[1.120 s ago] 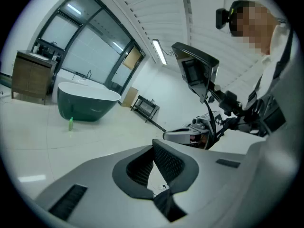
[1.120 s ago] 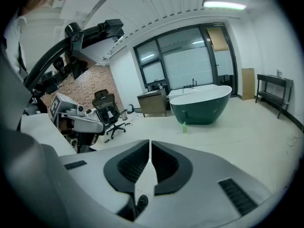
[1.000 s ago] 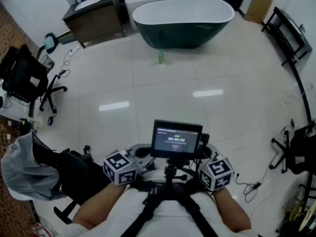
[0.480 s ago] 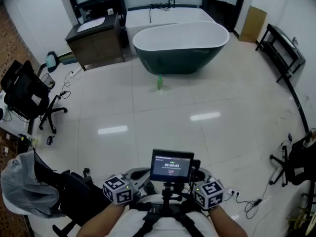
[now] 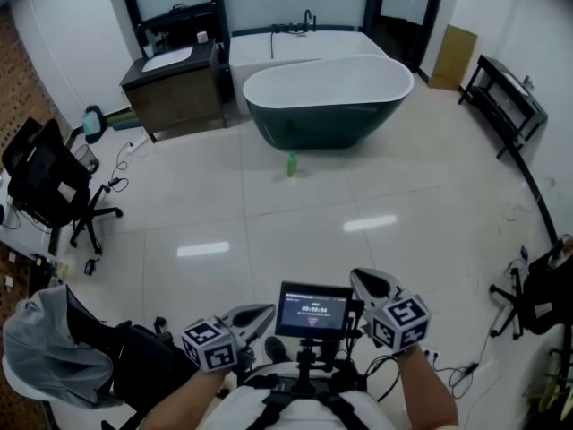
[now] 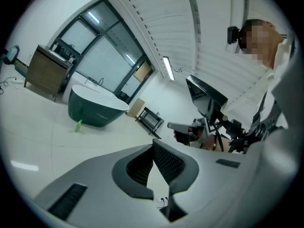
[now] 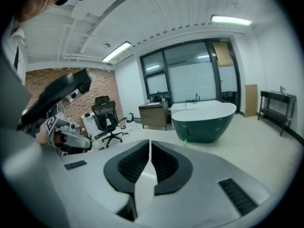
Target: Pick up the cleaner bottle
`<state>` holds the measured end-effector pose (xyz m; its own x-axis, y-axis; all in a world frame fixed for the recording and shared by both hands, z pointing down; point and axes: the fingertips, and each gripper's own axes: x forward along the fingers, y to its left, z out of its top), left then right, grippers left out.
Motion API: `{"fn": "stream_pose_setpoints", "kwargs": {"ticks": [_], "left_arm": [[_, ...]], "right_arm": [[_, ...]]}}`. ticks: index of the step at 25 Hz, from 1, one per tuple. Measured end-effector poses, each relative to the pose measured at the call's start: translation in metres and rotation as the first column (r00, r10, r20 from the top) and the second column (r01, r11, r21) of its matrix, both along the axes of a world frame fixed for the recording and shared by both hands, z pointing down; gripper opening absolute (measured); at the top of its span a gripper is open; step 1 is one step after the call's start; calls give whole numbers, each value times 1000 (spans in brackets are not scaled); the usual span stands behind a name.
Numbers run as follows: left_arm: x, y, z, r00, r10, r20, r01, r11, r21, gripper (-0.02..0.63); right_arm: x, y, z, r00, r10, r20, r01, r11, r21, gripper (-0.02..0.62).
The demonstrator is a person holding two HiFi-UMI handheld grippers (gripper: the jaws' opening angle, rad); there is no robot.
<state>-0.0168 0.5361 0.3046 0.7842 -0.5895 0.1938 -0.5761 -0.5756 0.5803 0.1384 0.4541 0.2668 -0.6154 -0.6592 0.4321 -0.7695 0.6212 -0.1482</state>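
The cleaner bottle point(image 5: 291, 163) is small and green and stands upright on the pale tiled floor, just in front of the dark green bathtub point(image 5: 327, 97). It shows far off in the left gripper view point(image 6: 77, 125) and the right gripper view point(image 7: 185, 143). My left gripper point(image 5: 266, 310) is at the bottom of the head view, shut and empty, far from the bottle. My right gripper point(image 5: 358, 274) is held a little higher beside the monitor point(image 5: 313, 310), its jaws also shut on nothing. In both gripper views the jaws point(image 6: 153, 148) point(image 7: 150, 153) meet with nothing between them.
A wooden vanity point(image 5: 175, 83) stands left of the tub. A black office chair point(image 5: 49, 182) and cables sit at the left, a black rack point(image 5: 501, 101) at the right wall. Another chair point(image 5: 537, 285) is at the right edge, a grey cloth point(image 5: 40, 339) at lower left.
The head view has lifted, so the tub and bottle sit lower in the picture. Both grippers have swung forward from beside the monitor; the right one has risen.
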Motion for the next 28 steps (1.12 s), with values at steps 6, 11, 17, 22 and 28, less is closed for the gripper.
{"fn": "stream_pose_setpoints", "kwargs": {"ticks": [6,11,17,22,28], "left_arm": [[-4,6,-2,998,59,-11,-59,998,3,0],[-4,10,-8,996,80,-25,-80,997,8,0],[-18,8,-4,998,61,-34,-61,998,-8,0],[-26,4,-1,997,63,-44,-64,998,-20,0],[-34,-7,-3,998,46,-38,-47,999,-13,0]], "right_arm": [[-92,-29,-62,917,-364,165,367,930,17,8],[-144,-2,-74,790,-572,221,591,807,-24,9],[-167,18,-97,688,-697,203,705,708,41,9],[-185,38,-133,620,-775,123,762,632,137,9],[-198,60,-151,615,-788,26,766,605,218,9]]}}
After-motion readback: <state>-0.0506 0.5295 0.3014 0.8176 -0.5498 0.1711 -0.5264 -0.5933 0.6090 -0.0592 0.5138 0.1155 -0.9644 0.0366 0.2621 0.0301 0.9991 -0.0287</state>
